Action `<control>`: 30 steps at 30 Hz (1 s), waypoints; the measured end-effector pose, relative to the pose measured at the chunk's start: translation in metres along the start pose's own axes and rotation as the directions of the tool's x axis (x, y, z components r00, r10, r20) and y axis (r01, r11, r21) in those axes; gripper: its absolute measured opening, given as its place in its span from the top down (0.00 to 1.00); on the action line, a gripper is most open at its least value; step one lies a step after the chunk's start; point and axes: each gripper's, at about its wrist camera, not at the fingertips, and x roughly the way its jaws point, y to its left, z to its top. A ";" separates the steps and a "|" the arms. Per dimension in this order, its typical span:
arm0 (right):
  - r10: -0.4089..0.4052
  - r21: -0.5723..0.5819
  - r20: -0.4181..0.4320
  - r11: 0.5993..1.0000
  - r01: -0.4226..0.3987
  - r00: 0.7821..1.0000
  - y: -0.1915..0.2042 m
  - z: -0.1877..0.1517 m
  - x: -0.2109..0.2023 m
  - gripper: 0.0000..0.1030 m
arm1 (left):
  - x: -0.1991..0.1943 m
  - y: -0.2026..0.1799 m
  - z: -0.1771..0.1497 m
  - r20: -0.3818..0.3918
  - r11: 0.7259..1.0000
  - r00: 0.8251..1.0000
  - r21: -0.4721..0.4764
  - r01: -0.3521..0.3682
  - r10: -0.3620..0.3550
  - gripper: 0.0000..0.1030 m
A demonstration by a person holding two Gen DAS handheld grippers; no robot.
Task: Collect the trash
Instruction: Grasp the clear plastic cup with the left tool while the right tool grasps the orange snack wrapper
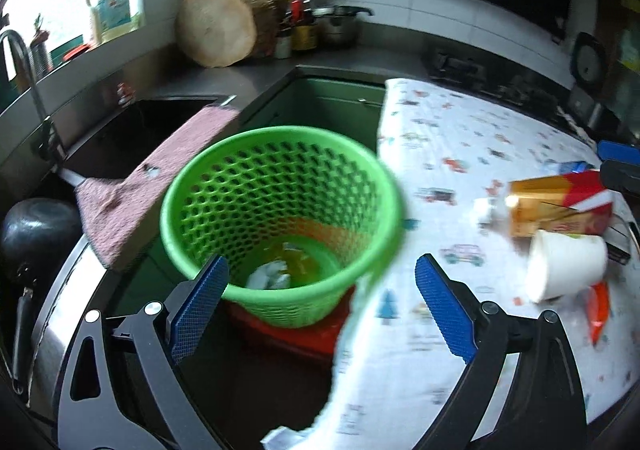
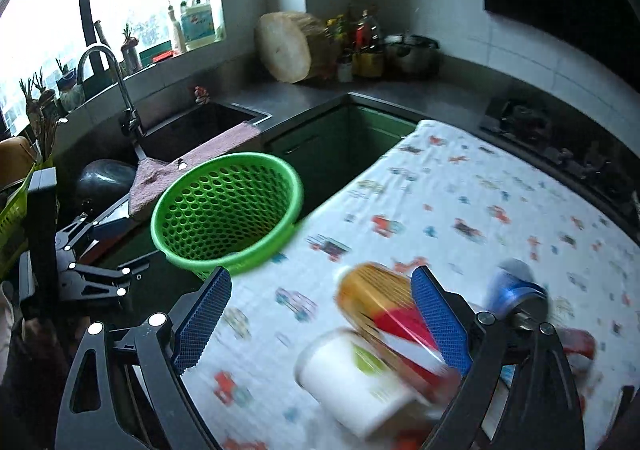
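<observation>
A table covered with a white cloth [image 2: 460,209] printed with small cars carries the trash. A white paper cup [image 1: 566,266] lies on its side touching a gold and red carton [image 1: 560,205]. A small white scrap [image 1: 484,209] lies beside the carton's end.

The left gripper [image 1: 322,292] tilts downward with its blue-padded jaws spread wide and nothing between them. The right gripper [image 2: 320,310] tilts down likewise, jaws wide apart; its pads seem to press on nothing, though blur clouds that view.
</observation>
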 end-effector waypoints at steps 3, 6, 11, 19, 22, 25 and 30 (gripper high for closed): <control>-0.026 0.010 0.022 1.000 0.025 0.999 -0.015 -0.015 -0.026 0.14 | -0.007 -0.020 -0.002 0.006 0.999 0.999 0.025 0.036 -0.037 0.09; -0.039 0.021 0.032 0.999 0.038 0.999 -0.025 -0.028 -0.042 0.14 | -0.013 -0.039 -0.006 0.003 0.996 0.997 0.051 0.077 -0.077 0.09; -0.056 0.053 0.034 0.997 0.055 0.998 -0.042 -0.055 -0.059 0.14 | -0.022 -0.072 -0.018 -0.020 0.984 0.990 0.101 0.144 -0.143 0.08; -0.088 0.103 0.020 0.991 0.086 0.996 -0.066 -0.090 -0.071 0.14 | -0.040 -0.122 -0.042 -0.057 0.948 0.963 0.172 0.268 -0.262 0.05; -0.104 0.107 0.013 0.989 0.102 0.995 -0.071 -0.101 -0.074 0.14 | -0.044 -0.139 -0.050 -0.073 0.932 0.955 0.210 0.296 -0.287 0.05; -0.103 0.122 0.001 0.987 0.102 0.995 -0.076 -0.115 -0.076 0.14 | -0.045 -0.161 -0.060 -0.097 0.910 0.947 0.262 0.321 -0.307 0.05; -0.105 0.138 -0.030 0.985 0.108 0.994 -0.082 -0.140 -0.077 0.14 | -0.032 -0.186 -0.067 -0.143 0.888 0.937 0.301 0.349 -0.319 0.05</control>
